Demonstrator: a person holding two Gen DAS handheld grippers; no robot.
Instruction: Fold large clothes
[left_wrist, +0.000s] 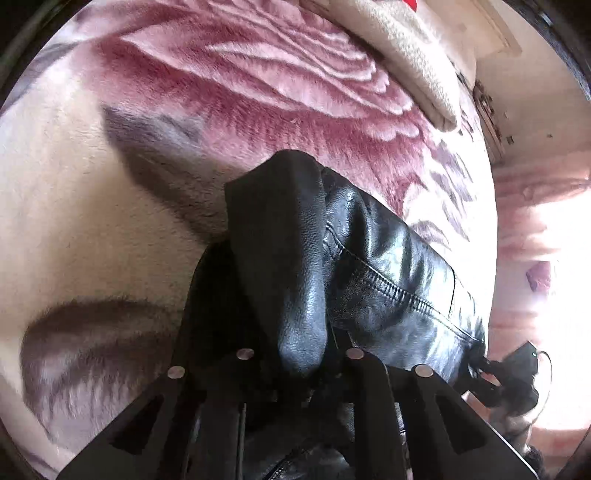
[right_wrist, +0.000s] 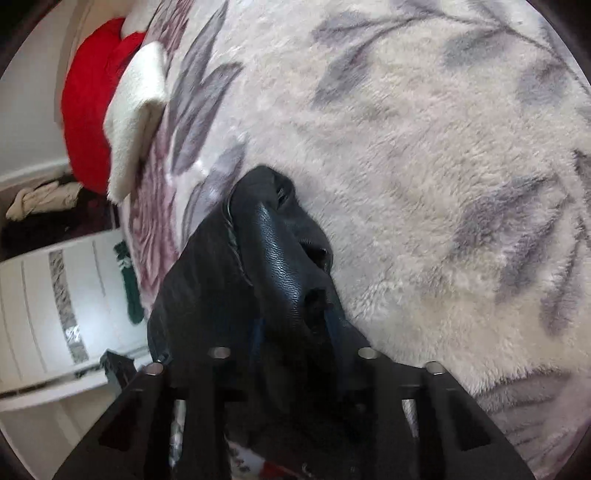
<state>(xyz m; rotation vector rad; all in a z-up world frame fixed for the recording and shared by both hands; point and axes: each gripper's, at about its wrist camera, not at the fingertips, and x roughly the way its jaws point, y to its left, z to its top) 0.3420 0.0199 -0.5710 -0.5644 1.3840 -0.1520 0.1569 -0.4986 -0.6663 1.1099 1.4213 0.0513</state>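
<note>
A black leather jacket (left_wrist: 369, 266) is held up over a fluffy blanket with a pink rose and grey leaf print (left_wrist: 221, 81). My left gripper (left_wrist: 295, 295) is shut on a bunched fold of the jacket, which covers its fingers and trails off to the right. My right gripper (right_wrist: 288, 280) is shut on another bunched part of the same jacket (right_wrist: 273, 240), which drapes over and hides its fingers, above the cream part of the blanket (right_wrist: 424, 147).
A folded cream blanket (left_wrist: 406, 48) lies at the bed's far edge, also in the right wrist view (right_wrist: 136, 122) next to a red cushion (right_wrist: 88, 110). A white cabinet (right_wrist: 55, 314) stands beside the bed. A pink curtain and bright window (left_wrist: 543, 240) are at right.
</note>
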